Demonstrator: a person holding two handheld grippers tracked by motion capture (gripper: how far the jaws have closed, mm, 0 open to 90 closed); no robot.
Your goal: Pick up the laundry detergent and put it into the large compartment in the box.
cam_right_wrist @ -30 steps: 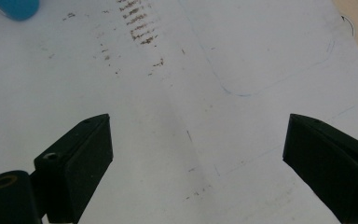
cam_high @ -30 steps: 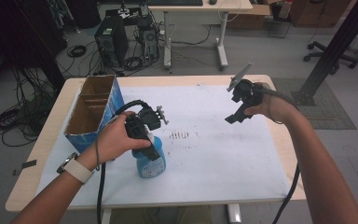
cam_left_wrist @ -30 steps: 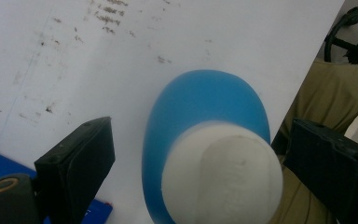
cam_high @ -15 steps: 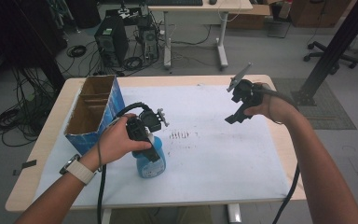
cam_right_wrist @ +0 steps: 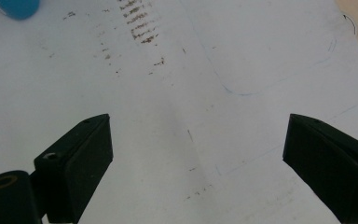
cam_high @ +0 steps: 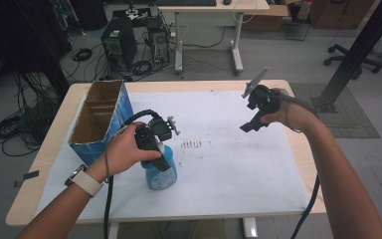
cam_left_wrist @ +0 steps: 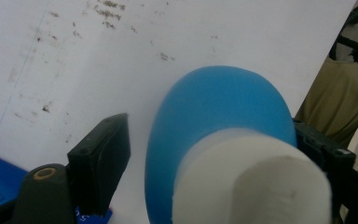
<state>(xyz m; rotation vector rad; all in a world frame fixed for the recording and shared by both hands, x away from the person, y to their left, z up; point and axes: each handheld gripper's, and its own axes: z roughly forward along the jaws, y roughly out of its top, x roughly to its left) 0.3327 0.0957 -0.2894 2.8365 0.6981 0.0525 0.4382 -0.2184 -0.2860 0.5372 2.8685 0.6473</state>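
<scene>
Work in hand: taking hold of the blue bottle [cam_high: 160,172] by its white cap [cam_left_wrist: 251,182], judged from the left gripper [cam_high: 155,149] set over the top of it.
Bottle, place: upright on the white sheet [cam_high: 229,164] of the counter [cam_high: 40,184], near the front edge, just right of the open cardboard box [cam_high: 99,119]; close to the box but apart from it.
Left gripper, state: jaws about half open and just been closing, with the cap between them; in the left gripper view the right jaw against or very near the cap, the left jaw with a clear gap to the bottle; pads not yet pressing on both sides, so no hold yet.
Left gripper, why so held: brought down from above, probably because the narrow cap fits the jaws better than the wide body.
Right gripper [cam_high: 252,110], state: wide open, nothing between the jaws; bare sheet with brown smudges [cam_right_wrist: 137,21] below in the right gripper view.
Right gripper, why there: held above the right part of the counter, well apart from the bottle, likely waiting out of the way.
Box, why noted: open top facing up, partitions inside; possibly the place meant for the bottle, not certain.
Risk: one-sided contact may tip the bottle before the second pad arrives.
</scene>
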